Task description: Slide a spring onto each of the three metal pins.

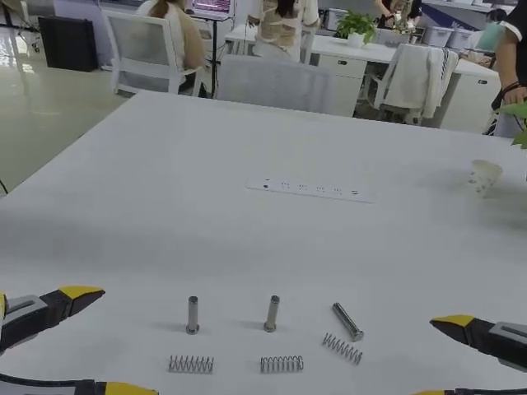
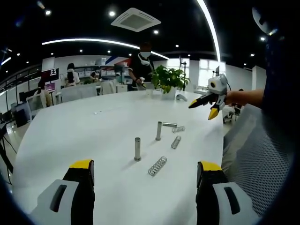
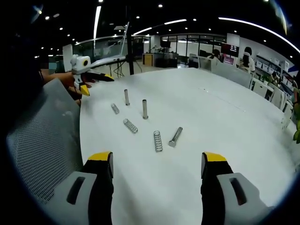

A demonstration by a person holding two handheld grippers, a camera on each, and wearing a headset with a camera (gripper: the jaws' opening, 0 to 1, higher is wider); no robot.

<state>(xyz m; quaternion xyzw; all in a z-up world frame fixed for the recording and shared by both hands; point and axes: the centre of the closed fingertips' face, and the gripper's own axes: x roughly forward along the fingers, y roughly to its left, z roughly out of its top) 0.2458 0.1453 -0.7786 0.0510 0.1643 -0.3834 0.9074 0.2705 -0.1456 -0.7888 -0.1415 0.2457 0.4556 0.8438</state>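
Note:
Two metal pins [image 1: 192, 315] [image 1: 271, 313] stand upright on the white table [image 1: 247, 247]. A third pin [image 1: 347, 322] lies on its side to their right. Three springs [image 1: 191, 364] [image 1: 282, 363] [image 1: 342, 348] lie flat, one in front of each pin. My left gripper [image 1: 123, 341] is open at the near left, clear of the pins. My right gripper [image 1: 422, 358] is open at the near right. In the left gripper view the nearest upright pin [image 2: 137, 149] and a spring [image 2: 157, 166] sit ahead of the open left gripper [image 2: 145, 166]. In the right gripper view the lying pin [image 3: 175, 136] and a spring [image 3: 157, 141] lie ahead of the open right gripper [image 3: 157, 157].
A flush power strip [image 1: 311, 189] sits mid-table, a paper cup [image 1: 485, 176] at the far right. A potted plant [image 2: 168, 77] stands at the table's far end. Chairs [image 1: 280, 82] and people are beyond the far edge. A mesh chair back [image 3: 42, 150] is close by me.

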